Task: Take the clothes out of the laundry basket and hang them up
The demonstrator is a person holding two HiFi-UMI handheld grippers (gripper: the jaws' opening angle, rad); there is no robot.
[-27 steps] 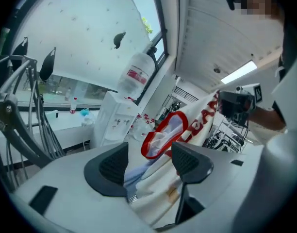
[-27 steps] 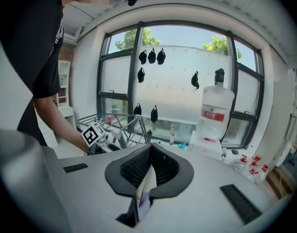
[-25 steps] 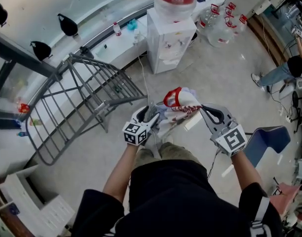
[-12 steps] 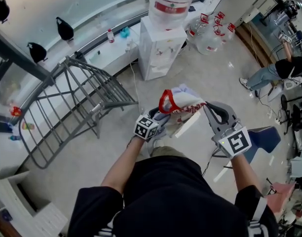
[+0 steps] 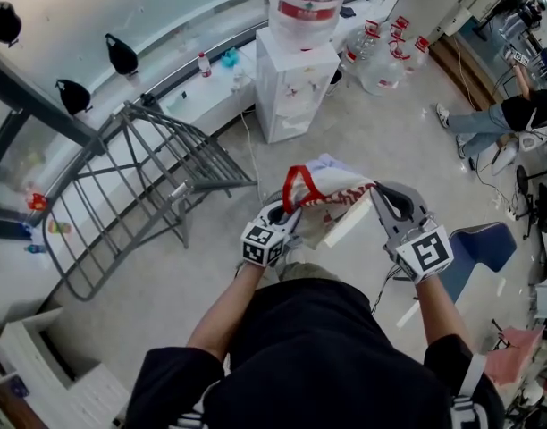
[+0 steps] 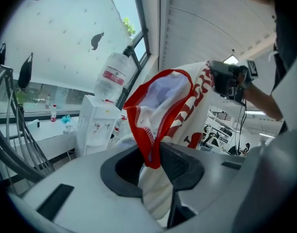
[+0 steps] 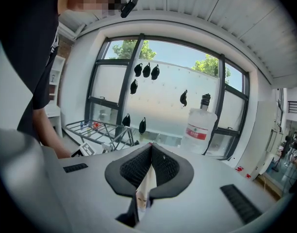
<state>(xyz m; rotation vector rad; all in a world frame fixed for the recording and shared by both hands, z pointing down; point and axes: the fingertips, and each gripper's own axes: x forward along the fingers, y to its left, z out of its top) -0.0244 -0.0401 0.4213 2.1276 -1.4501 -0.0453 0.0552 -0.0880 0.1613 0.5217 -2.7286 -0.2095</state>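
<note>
A white garment (image 5: 332,186) with a red collar and red print hangs stretched between my two grippers at chest height. My left gripper (image 5: 282,211) has just been closing, with the red collar (image 6: 148,130) between its jaws, and is now shut on the fabric. In the left gripper view (image 6: 151,152) the cloth runs down through the pads. My right gripper (image 5: 376,190) is shut on the garment's other edge. In the right gripper view (image 7: 151,147) only a thin strip of cloth (image 7: 147,183) shows below the pads. The laundry basket is not clearly in view.
A grey metal drying rack (image 5: 139,186) stands on the floor to the left, by the window. A white water dispenser (image 5: 296,79) with a bottle on top is straight ahead, with spare water bottles (image 5: 390,47) beside it. A blue object (image 5: 479,248) sits at the right. A person (image 5: 510,114) is far right.
The left gripper's jaws have come together on the red collar. Both grippers and the garment have risen a little.
</note>
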